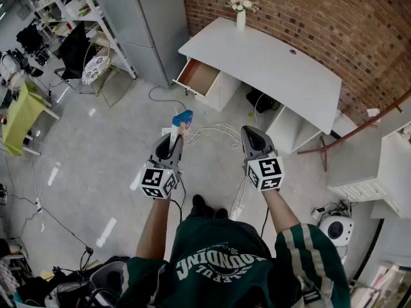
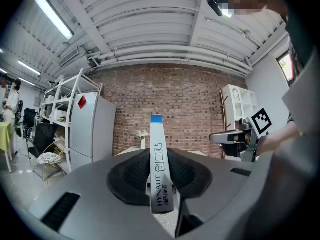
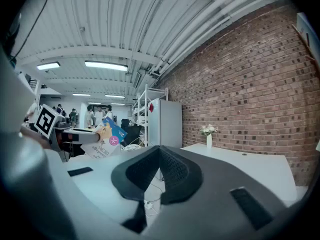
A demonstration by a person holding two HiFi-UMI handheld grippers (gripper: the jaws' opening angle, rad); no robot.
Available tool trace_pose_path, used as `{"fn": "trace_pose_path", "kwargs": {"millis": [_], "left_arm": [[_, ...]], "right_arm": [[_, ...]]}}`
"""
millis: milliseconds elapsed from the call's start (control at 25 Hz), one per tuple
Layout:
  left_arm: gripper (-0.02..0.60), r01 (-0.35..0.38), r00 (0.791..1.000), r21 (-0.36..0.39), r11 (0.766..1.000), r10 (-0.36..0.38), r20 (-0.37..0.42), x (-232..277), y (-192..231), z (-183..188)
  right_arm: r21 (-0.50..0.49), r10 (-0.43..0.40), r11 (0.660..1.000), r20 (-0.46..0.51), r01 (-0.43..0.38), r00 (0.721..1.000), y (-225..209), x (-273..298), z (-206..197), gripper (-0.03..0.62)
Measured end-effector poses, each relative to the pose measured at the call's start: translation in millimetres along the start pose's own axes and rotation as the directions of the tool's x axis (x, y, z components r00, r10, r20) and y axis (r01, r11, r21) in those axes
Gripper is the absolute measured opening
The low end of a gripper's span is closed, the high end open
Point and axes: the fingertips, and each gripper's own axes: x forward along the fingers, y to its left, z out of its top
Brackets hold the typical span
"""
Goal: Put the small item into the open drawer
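Standing over a pale floor (image 1: 109,153), the person holds both tongs out ahead, side by side. The left tongs (image 2: 159,160) are clamped on a small flat box (image 2: 158,170). It is white with a blue end and is pinched edge-on between the two black pads. Its lower part sits deep between them, and its blue end stands out past the tips. The head view shows that end pointing forward, away from the person's body. The right tongs (image 3: 159,153) sit just to the right of the box and apart from it. Their pads meet tip to tip, with nothing between them.

Beyond the tips, white cables (image 1: 215,132) trail over the floor. Farther on stands a white surface (image 1: 276,66) against a brick wall (image 1: 295,8). Its drawer (image 1: 199,77) is pulled open at the left end, showing a brown inside. The box hangs in the air, well apart from that drawer and nearer the person. A white vase (image 1: 241,20) of pale flowers stands at the far edge of the surface, close to the wall.
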Motion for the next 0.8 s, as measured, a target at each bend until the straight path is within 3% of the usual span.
{"fn": "trace_pose_path", "kwargs": {"millis": [200,800], "left_arm": [[0.100,0.003,1.000,0.008,1.000,-0.003,-0.006,-0.2,-7.0,-2.7],[0.100,0.009,1.000,0.003,1.000,-0.009,-0.010,-13.3,-14.4,-5.6]], "right_arm": [[0.001,-0.022,1.000,-0.010,0.022,1.000,-8.3,-10.2,-8.8,0.023],[0.003,0.013,1.000,-0.037,-0.013,0.999,7.0,-20.6,-19.3,0.023]]}}
